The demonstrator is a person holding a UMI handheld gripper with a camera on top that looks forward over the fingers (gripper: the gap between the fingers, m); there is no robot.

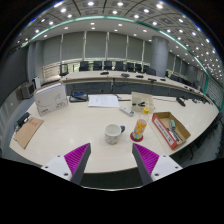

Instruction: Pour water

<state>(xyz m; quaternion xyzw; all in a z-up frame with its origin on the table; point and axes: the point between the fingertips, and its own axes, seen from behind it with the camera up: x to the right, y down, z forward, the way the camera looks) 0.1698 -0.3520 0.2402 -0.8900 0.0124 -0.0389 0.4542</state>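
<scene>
Mug [114, 133], white with its handle showing on one side, stood upright on the pale counter [70, 125], ahead of the hand-held gripper [110, 157] and roughly in line with the gap between its fingers. Just beside the mug stood an orange bottle [140, 127], near but apart from it. Beyond the bottle lay an open red-edged box [169, 129] with small items inside that could not be made out. A brown flat object [29, 131] lay well off to the other side, and papers [103, 100] rested farther back on the counter. The hand-held gripper's fingers [76, 157] were spread wide apart, purple pads facing inward, with nothing held between them.
</scene>
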